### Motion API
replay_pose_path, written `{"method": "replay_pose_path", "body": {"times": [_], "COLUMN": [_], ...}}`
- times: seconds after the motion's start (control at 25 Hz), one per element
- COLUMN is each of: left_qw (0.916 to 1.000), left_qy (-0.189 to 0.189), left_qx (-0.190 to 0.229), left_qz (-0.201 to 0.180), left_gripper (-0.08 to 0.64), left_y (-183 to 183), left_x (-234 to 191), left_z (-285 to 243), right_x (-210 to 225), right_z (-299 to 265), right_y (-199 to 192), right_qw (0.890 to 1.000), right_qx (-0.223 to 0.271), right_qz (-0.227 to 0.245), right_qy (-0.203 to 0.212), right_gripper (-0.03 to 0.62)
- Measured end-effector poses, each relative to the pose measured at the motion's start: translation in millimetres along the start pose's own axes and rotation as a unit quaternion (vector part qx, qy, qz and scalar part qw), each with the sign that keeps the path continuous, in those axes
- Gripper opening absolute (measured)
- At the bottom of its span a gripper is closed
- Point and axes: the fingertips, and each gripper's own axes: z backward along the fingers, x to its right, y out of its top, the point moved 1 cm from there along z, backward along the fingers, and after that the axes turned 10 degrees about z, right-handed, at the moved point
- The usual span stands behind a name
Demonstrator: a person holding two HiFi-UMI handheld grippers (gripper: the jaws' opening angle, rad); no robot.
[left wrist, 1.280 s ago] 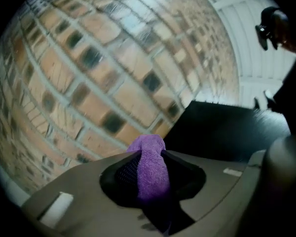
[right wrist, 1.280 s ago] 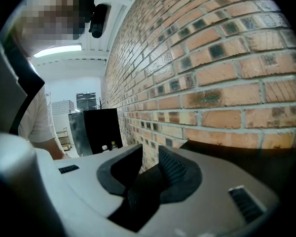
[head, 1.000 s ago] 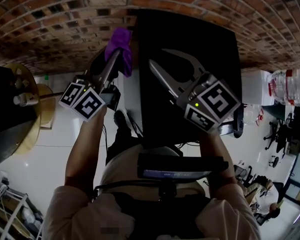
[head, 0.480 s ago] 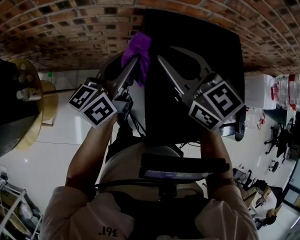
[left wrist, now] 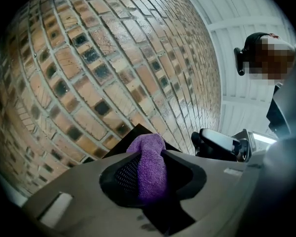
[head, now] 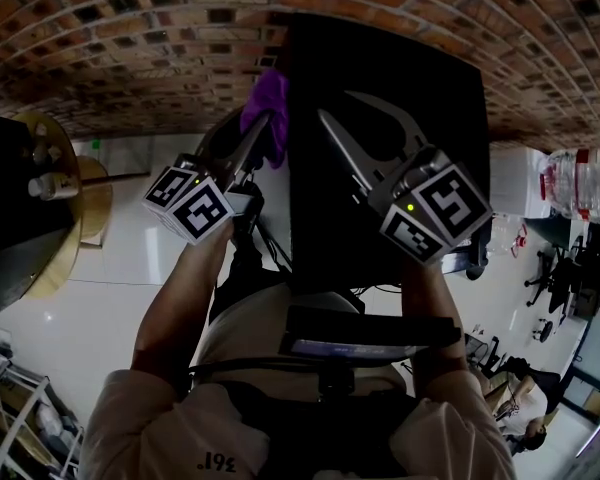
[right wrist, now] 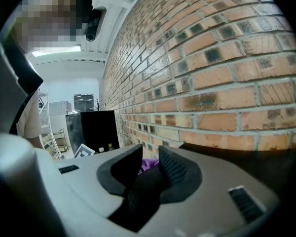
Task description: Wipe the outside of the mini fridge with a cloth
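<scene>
The black mini fridge [head: 400, 58] stands against the brick wall, seen from above in the head view. My left gripper [head: 262, 128] is shut on a purple cloth [head: 271, 108], which bunches out past the fingertips at the fridge's upper left edge. In the left gripper view the cloth [left wrist: 149, 167] fills the gap between the jaws, with a black fridge corner [left wrist: 138, 131] just beyond. My right gripper [head: 336, 105] hovers over the fridge top, open and holding nothing. In the right gripper view the cloth [right wrist: 149, 164] shows beyond the open jaws.
A brick wall [head: 130, 28] runs behind the fridge. A round wooden table [head: 70, 228] stands at the left on a white tiled floor [head: 120, 268]. Large water bottles [head: 580, 178] sit at the right. Dark cables [head: 255, 248] lie by the fridge's base.
My left gripper has carried the purple cloth to the right, up to the fridge's left edge. The right gripper has stayed where it was.
</scene>
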Motion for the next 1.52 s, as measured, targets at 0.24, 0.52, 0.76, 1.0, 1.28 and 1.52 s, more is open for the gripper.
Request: {"method": "replay_pose_path", "body": {"times": [0.24,0.52,0.76,1.0,1.28,1.52], "left_qw": [0.9999,0.9992,0.9981,0.9964,0.9922,0.9865], "left_qy": [0.015,0.038,0.058,0.08,0.109,0.138], "left_qx": [-0.005,-0.013,-0.018,-0.029,-0.062,-0.085], "left_qz": [0.001,0.008,0.008,0.01,0.004,0.019], "left_gripper": [0.109,0.109,0.109,0.108,0.106,0.104], "left_y": [-14,-35,-54,-75,-103,-130], "left_x": [-22,-52,-82,-113,-151,-181], "left_z": [2,5,7,8,14,19], "right_x": [-1,-1,-1,-1,-1,-2], "right_z": [-1,-1,-1,-1,-1,-1], "right_y": [1,1,1,2,1,2], "right_qw": [1.0,1.0,1.0,1.0,1.0,1.0], "right_qx": [-0.003,-0.003,-0.004,-0.002,-0.004,-0.005], "right_qz": [-0.001,-0.001,-0.001,0.0,0.0,-0.002], "right_qy": [0.002,0.002,0.003,0.003,0.002,0.002], "right_gripper": [0.094,0.094,0.094,0.094,0.094,0.094]}}
